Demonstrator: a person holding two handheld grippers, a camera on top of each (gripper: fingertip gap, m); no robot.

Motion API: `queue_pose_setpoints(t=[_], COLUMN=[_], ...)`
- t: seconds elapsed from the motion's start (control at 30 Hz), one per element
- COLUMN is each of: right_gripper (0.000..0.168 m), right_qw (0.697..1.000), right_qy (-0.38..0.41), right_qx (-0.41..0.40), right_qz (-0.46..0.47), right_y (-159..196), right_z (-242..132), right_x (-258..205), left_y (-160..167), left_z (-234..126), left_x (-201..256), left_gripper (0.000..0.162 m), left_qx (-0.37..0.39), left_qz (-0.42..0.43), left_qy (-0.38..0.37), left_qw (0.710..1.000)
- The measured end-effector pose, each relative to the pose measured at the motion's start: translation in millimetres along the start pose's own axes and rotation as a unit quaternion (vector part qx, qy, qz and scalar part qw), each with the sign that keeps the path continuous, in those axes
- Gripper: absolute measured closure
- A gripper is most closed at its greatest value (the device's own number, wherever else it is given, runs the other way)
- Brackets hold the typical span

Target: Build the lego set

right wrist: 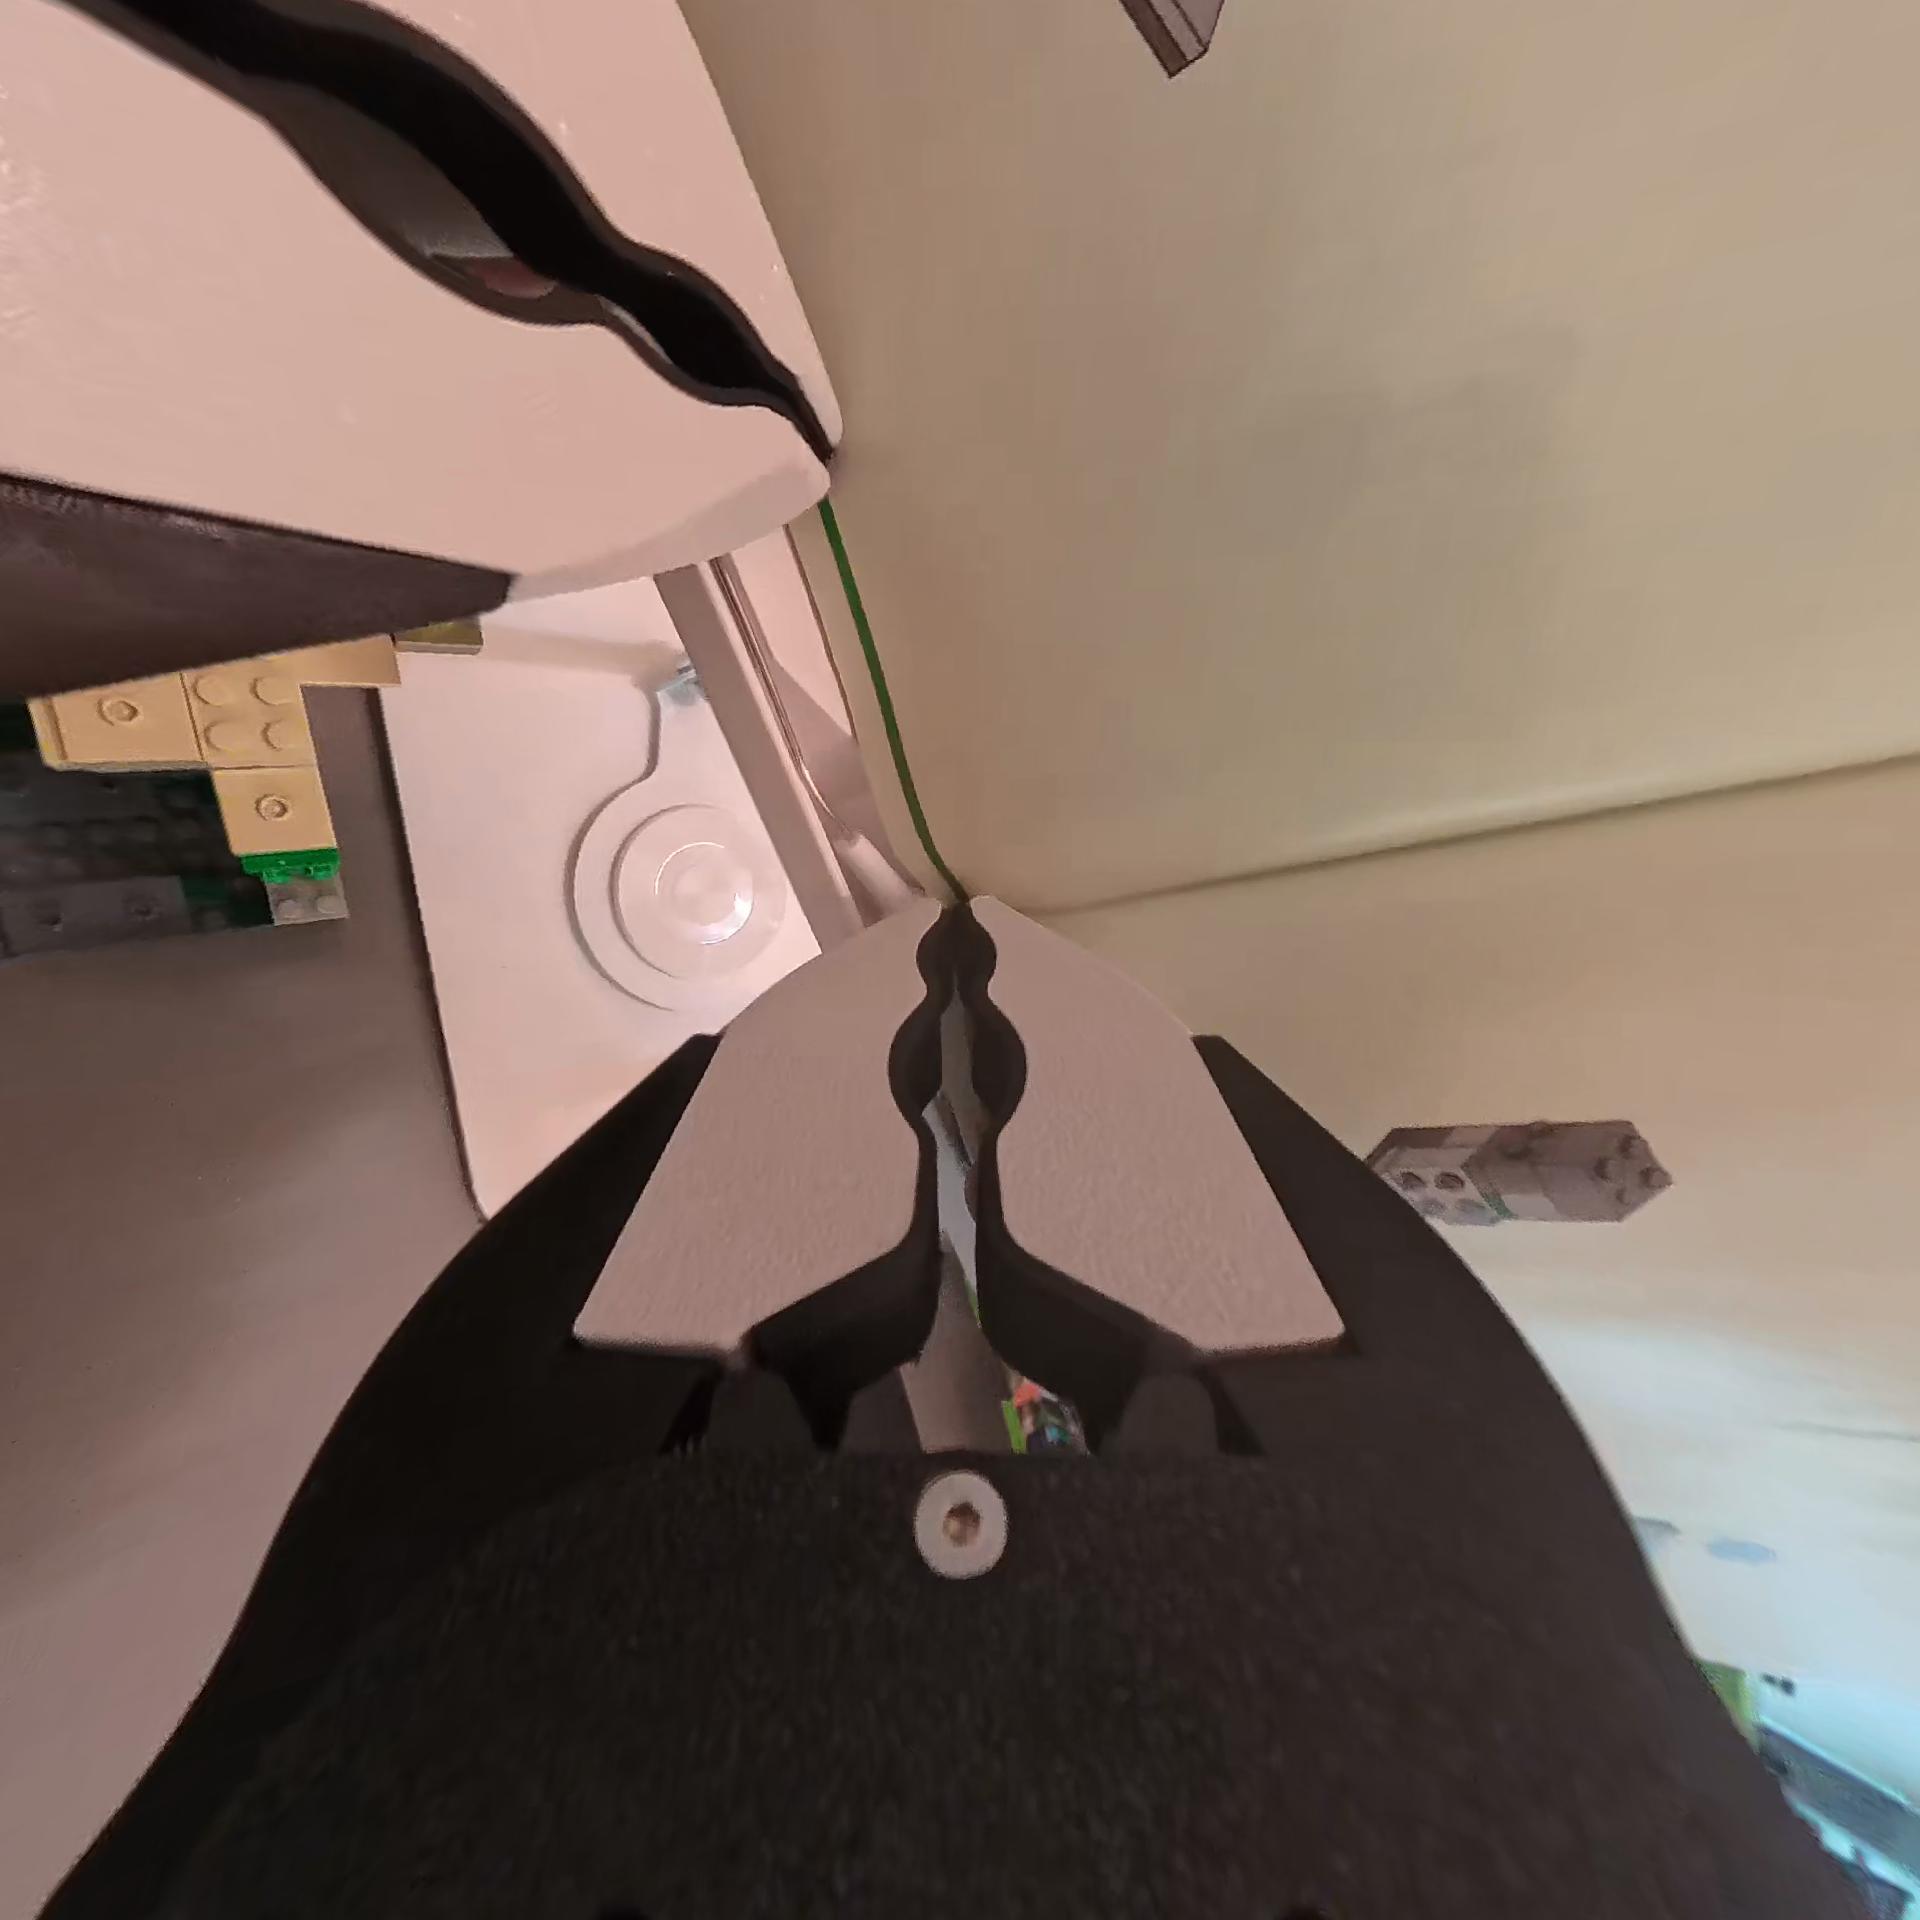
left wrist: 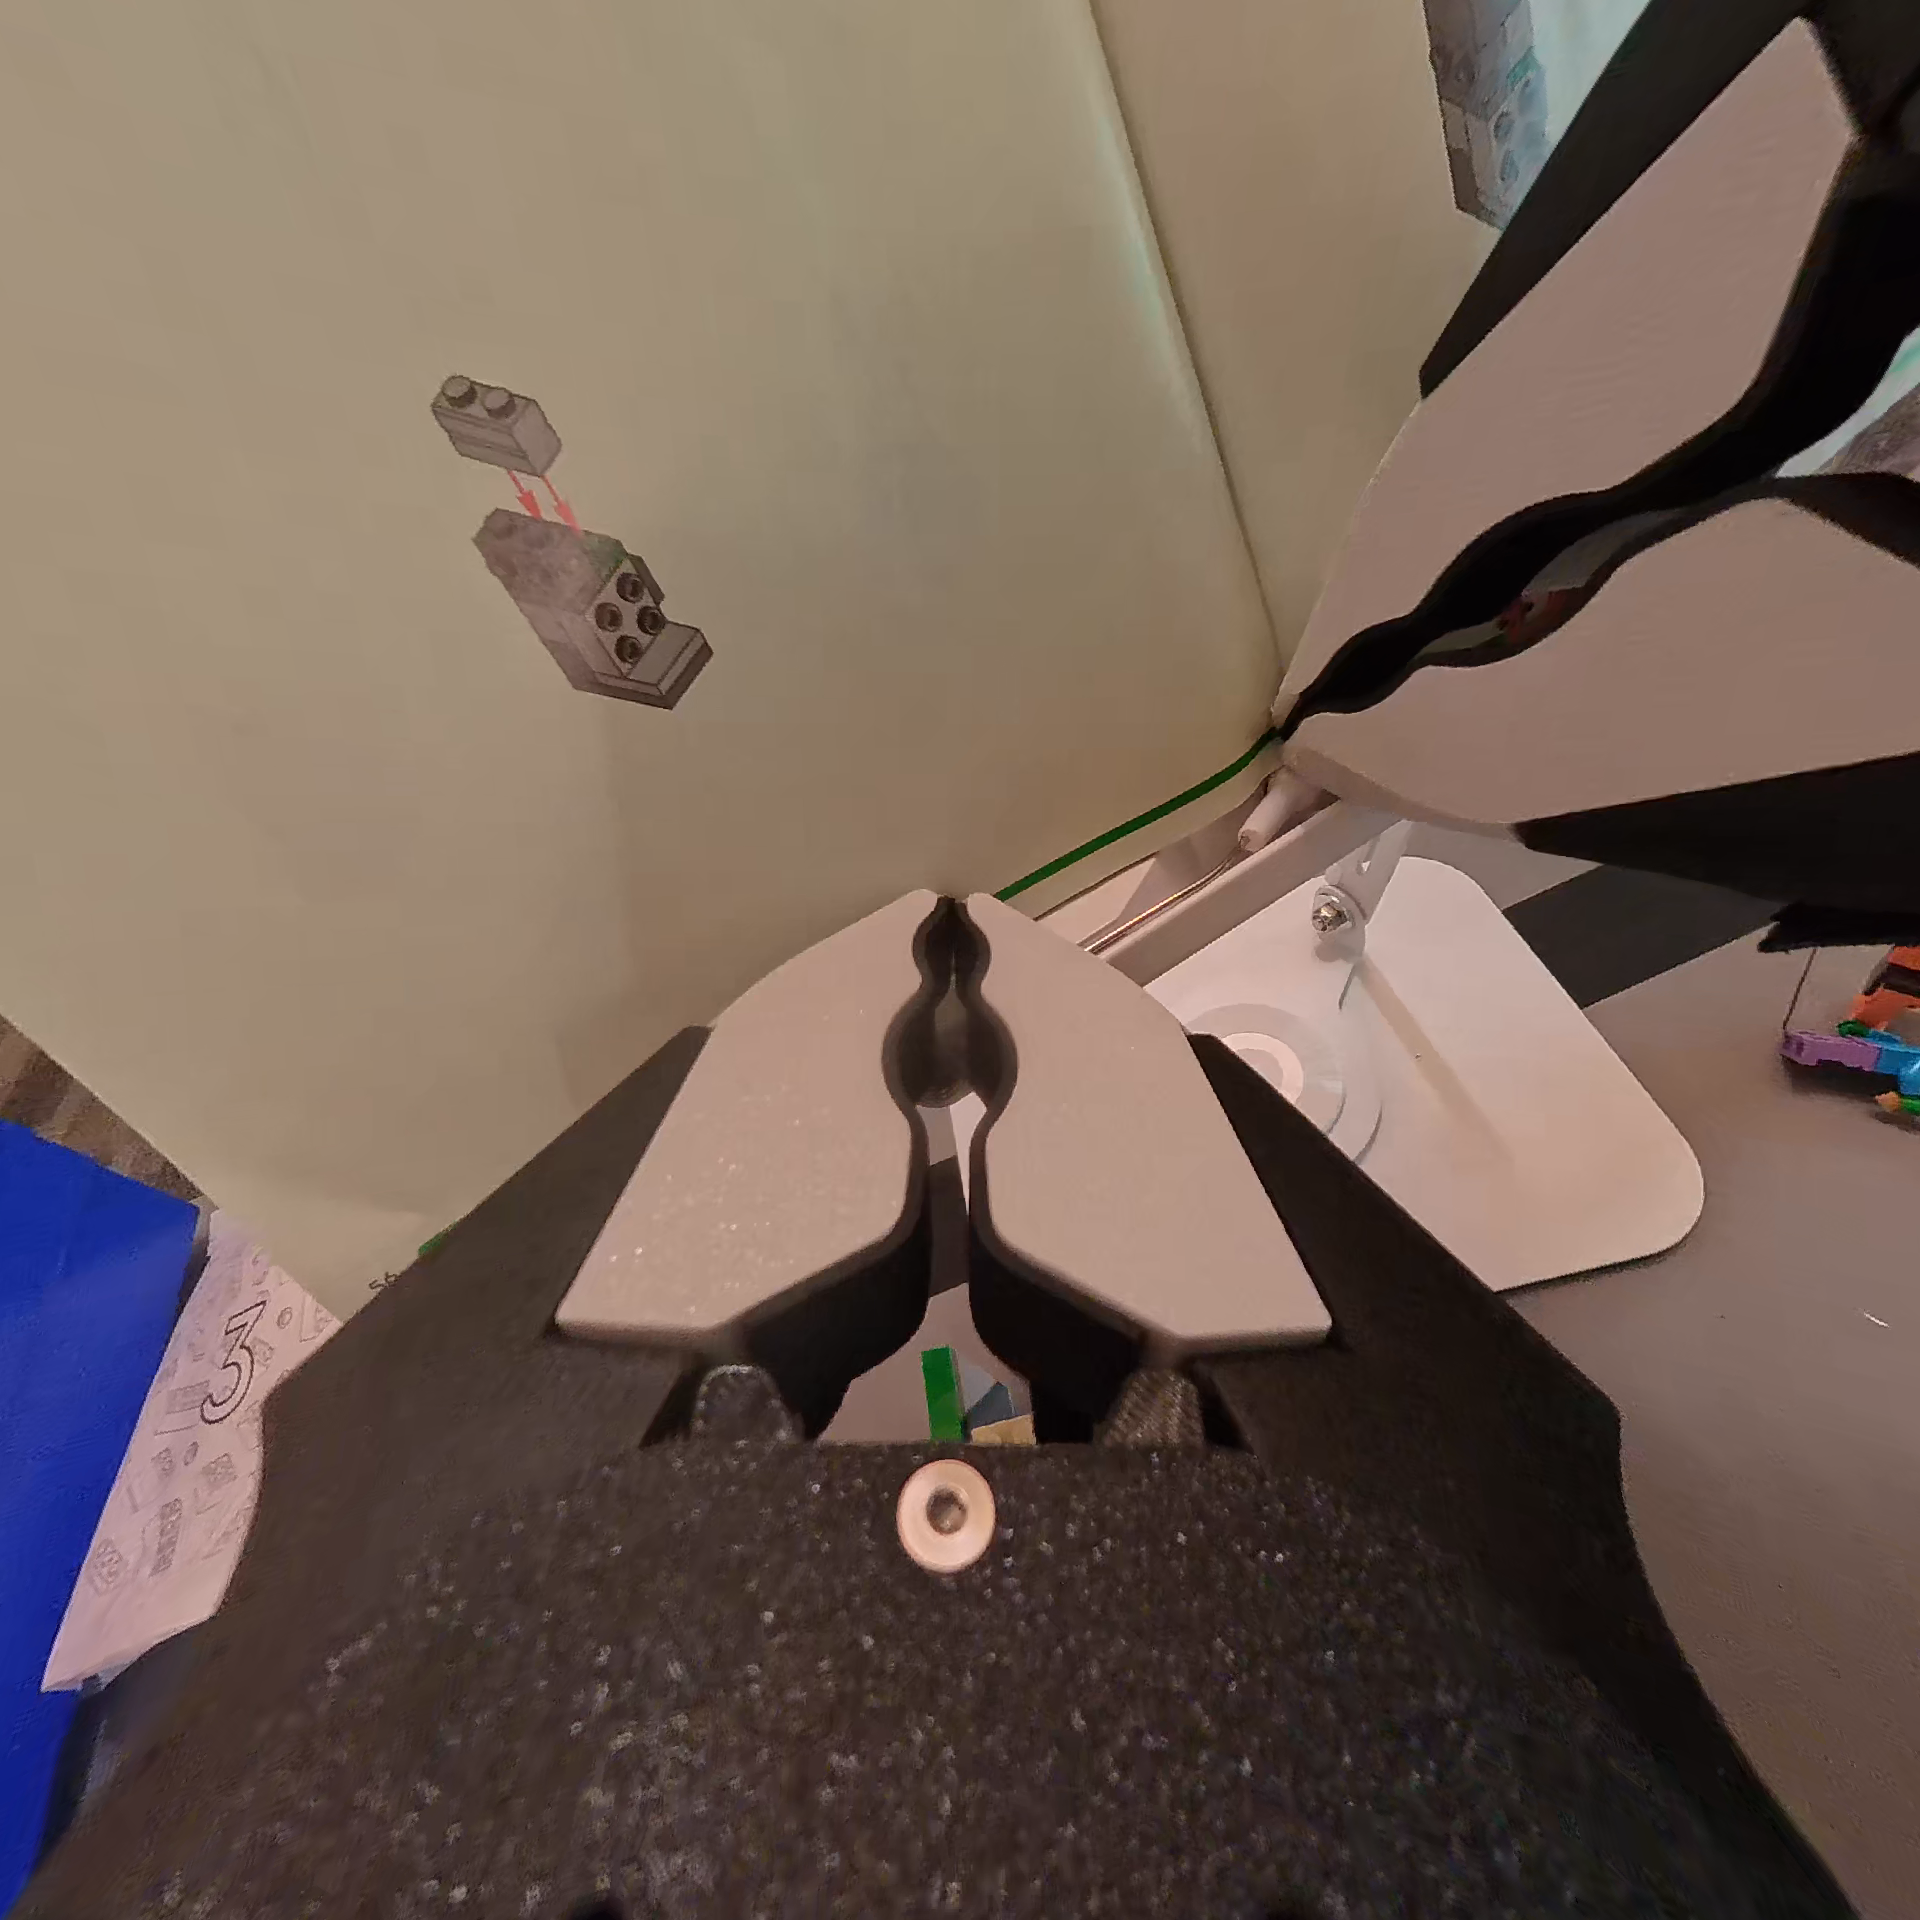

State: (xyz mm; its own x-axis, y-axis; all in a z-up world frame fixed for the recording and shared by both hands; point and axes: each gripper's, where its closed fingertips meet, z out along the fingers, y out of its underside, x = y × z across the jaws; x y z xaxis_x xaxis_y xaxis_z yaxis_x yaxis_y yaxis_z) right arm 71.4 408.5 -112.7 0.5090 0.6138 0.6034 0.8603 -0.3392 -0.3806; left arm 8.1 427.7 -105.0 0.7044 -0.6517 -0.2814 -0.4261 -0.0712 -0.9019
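Left gripper (left wrist: 954, 902) and right gripper (right wrist: 957, 906) both pinching instruction booklet (left wrist: 727, 364) pages at the bottom edge, white stand (left wrist: 1538, 1091) just beyond their tips, tan-and-grey lego build (right wrist: 177, 800) to the right gripper's left.

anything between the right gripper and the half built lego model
Yes: the white stand base lies between the right gripper, shut on the booklet page, and the lego model; the left gripper overhangs the model.
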Motion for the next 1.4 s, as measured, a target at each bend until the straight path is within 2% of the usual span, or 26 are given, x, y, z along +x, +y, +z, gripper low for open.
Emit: queue_pose_setpoints(t=[0.27,0.4,0.5,0.63,0.7,0.77,0.87,0.97,1.07,1.1,1.23,1.4], right_gripper=[0.168,0.168,0.168,0.168,0.139,0.113,0.095,0.096,0.106,0.116,0.130,0.135], right_qw=[0.999,0.993,0.971,0.917,0.894,0.876,0.863,0.873,0.865,0.857,0.841,0.846], right_qy=[-0.008,0.009,0.037,0.118,0.116,0.061,-0.033,-0.091,-0.137,-0.152,-0.166,-0.134], right_qx=[0.016,0.085,0.167,0.230,0.236,0.245,0.246,0.240,0.266,0.280,0.304,0.307], right_qz=[0.043,0.081,0.169,0.305,0.363,0.410,0.441,0.414,0.402,0.404,0.416,0.414], right_y=[-0.1,-2.2,6.6,66.3,99.5,118.2,127.4,123.4,108.9,104.0,105.6,110.5], right_z=[-0.1,-17.7,-50.8,-88.5,-93.7,-88.0,-68.8,-43.9,-31.2,-32.6,-43.1,-57.5], right_x=[-0.7,3.4,36.4,114.1,141.8,152.1,148.0,129.0,114.6,111.7,104.4,90.5], left_y=[2.7,3.2,3.3,3.2,3.3,3.4,3.4,3.2,3.4,3.8,5.9,8.2], left_z=[-1.6,-2.7,-2.4,-2.0,-1.8,-1.7,-1.6,-1.1,-0.9,-0.9,-0.3,6.1], left_x=[-0.6,1.0,0.9,0.8,0.7,0.8,0.8,0.7,0.1,-0.5,-3.5,-13.4], left_gripper=[0.162,0.162,0.162,0.162,0.162,0.162,0.162,0.162,0.162,0.162,0.162,0.162], left_qx=[-0.002,-0.001,0.003,0.003,0.005,0.006,0.009,0.009,0.008,0.007,0.003,0.007], left_qz=[0.003,0.010,0.015,0.013,0.015,0.017,0.015,0.017,0.021,0.023,0.026,0.010], left_qy=[-0.002,-0.001,0.001,0.004,0.004,0.003,0.005,0.009,0.012,0.012,0.010,0.004], left_qw=[1.000,1.000,1.000,1.000,1.000,1.000,1.000,1.000,1.000,1.000,1.000,1.000])
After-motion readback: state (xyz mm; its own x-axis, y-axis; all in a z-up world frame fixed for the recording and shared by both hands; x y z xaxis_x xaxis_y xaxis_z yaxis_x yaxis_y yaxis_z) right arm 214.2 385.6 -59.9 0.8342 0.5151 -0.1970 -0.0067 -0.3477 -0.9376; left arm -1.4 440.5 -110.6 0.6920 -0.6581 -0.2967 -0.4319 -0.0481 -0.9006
